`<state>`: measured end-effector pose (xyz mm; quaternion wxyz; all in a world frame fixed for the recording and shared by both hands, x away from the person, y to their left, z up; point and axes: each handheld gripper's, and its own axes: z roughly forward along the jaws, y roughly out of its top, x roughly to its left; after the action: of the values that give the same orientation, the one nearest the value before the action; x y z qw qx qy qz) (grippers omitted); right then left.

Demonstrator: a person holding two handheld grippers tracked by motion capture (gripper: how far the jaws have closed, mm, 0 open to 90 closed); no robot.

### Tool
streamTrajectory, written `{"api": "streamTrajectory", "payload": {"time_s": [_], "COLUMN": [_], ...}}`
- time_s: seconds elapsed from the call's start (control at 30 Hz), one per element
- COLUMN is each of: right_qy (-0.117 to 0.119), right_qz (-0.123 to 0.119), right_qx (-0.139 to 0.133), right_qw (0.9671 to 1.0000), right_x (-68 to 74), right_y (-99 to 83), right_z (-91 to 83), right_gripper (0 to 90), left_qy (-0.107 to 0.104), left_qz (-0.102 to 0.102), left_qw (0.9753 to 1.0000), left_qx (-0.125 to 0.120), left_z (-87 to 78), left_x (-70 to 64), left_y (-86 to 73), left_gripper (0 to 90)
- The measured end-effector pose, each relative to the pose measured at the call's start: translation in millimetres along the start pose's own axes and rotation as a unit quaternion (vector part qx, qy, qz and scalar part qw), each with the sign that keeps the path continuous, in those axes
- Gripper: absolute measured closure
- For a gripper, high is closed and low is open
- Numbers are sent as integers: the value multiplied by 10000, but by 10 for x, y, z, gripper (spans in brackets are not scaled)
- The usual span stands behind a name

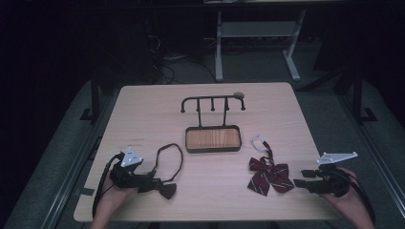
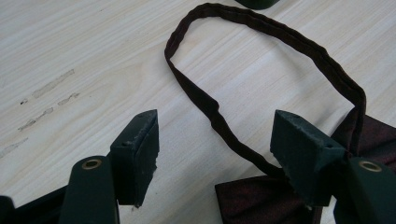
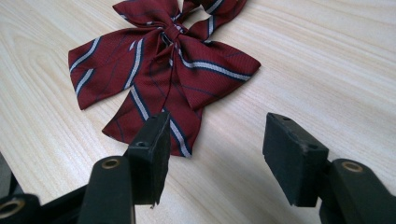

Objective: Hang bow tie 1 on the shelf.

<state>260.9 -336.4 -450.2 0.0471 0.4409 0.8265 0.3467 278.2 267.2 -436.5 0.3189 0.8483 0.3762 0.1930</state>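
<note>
- Pale wooden table (image 1: 143,109), dark room around it.
- Black rack (image 1: 213,104) with hooks stands at the middle of the table, on a tray base (image 1: 212,139) with a wood-grain floor.
- Left gripper (image 1: 154,183) sits low at the near left edge, held in the person's left hand (image 1: 111,195), grey three-cornered plate on top.
- Left gripper view: jaws spread wide, nothing between the pads. Pads sit close over the tabletop; whether they touch it cannot be told.
- Dark bow tie (image 1: 166,190) lies right at the tip of the left gripper; in the left gripper view its dark maroon cloth (image 2: 261,200) lies under and beside one jaw.
- Neck strap (image 2: 280,39) of that bow tie runs out ahead of the jaws in an open loop flat on the wood; in the high view the loop reaches toward the tray's near left corner.
- Right gripper (image 1: 301,179) is at the near right edge, in the right hand (image 1: 351,202), plate on top, pointing left.
- Right gripper view: jaws spread, empty.
- Striped red bow tie (image 1: 270,174) lies flat just left of the right gripper, near but apart. In the right gripper view its lower tail (image 3: 154,116) ends just ahead of one jaw.
- White clasp (image 1: 259,141) of its strap lies beyond it, near the tray's right end.
</note>
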Motion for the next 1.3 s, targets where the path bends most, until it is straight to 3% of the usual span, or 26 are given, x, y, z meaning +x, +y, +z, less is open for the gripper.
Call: {"api": "streamTrajectory", "payload": {"time_s": [0.23,0.43,0.63,1.0,1.3], "right_qy": [-18,-78,-3,55,119], "right_qz": [46,-79,-23,-94,-471], "right_qx": [9,11,9,229,562], "right_qw": [10000,9999,10000,9997,9972], "right_x": [40,111,165,171,278], "right_y": [33,159,278,461,799], "right_z": [3,-13,-28,-33,90], "right_gripper": [415,414,422,425,418], "left_qy": [9,45,44,56,106], "left_qz": [-10,-20,6,30,72], "left_qw": [10000,9999,9999,9999,9998], "left_qx": [-57,-118,-157,-139,-125], "left_z": [-23,-50,-57,-62,-70], "left_x": [4,6,-3,7,36], "left_y": [-11,-23,-19,-24,-33], "left_gripper": [319,313,303,301,300]}}
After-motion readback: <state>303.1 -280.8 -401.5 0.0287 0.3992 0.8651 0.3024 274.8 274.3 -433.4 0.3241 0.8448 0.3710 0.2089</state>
